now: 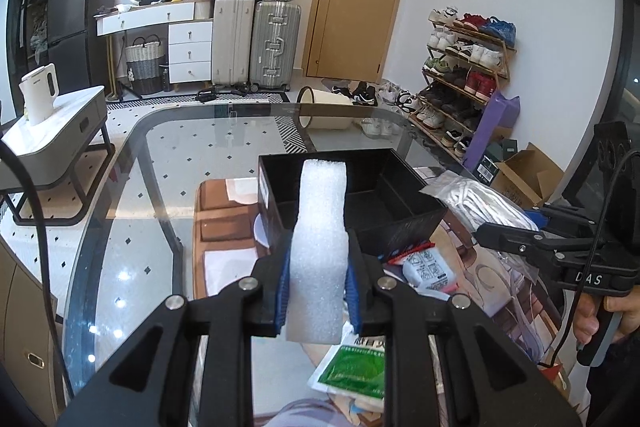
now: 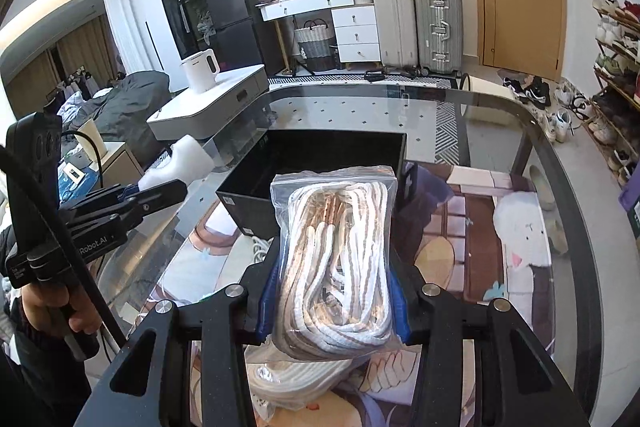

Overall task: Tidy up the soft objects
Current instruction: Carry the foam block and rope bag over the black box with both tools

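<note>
- Left claw (image 1: 318, 279) is clamped on a white foam strip (image 1: 320, 223), its blue pads (image 1: 282, 287) pressing both long sides; the strip stands up out of the claw toward 12 o'clock, its top edge overlapping the black box (image 1: 384, 203) in the left wrist view
- Right claw (image 2: 332, 291) grips a clear bag of white rope (image 2: 336, 251), squeezed at the waist between blue pads; the bag's top reaches the near wall of the black box at 12 o'clock
- The black box sits open on the glass worktop (image 1: 192, 131), with a divider visible inside it
- More soft items lie on the worktop near the left claw: a green packet (image 1: 354, 371) at 6 o'clock and a pale blue pouch (image 1: 430, 269) at 3 o'clock
- In the right wrist view a second coil of white rope (image 2: 280, 379) lies on the worktop under the held bag
- A hand (image 2: 52, 303) holds the left claw's handle at 9 o'clock in the right wrist view
</note>
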A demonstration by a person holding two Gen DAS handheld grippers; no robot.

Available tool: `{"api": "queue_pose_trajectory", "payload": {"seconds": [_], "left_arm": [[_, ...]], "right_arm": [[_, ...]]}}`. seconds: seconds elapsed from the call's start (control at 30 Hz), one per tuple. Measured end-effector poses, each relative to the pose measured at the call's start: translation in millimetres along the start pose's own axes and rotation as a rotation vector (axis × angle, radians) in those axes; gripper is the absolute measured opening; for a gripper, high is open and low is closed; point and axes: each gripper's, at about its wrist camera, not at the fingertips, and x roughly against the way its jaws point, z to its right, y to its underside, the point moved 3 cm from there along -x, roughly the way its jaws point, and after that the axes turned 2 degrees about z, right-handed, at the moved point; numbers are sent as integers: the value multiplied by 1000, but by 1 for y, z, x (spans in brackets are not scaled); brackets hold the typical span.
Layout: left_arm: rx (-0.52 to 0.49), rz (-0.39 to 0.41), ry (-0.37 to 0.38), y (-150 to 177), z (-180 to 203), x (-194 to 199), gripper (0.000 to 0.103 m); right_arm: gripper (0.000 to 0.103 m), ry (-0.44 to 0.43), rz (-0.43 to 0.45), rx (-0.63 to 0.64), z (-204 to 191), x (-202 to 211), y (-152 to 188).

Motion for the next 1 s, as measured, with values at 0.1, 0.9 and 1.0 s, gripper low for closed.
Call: {"api": "queue_pose_trajectory", "payload": {"seconds": [0.1, 0.9, 1.0], "left_arm": [[-6, -5, 0, -4, 4, -6, 21], [-12, -52, 0, -28, 10, -66, 21], [-20, -61, -2, -29, 10, -72, 21]], "right_arm": [[45, -2, -10, 10, -1, -4, -5], [45, 8, -115, 78, 4, -62, -50], [45, 15, -127, 84, 4, -71, -55]]}}
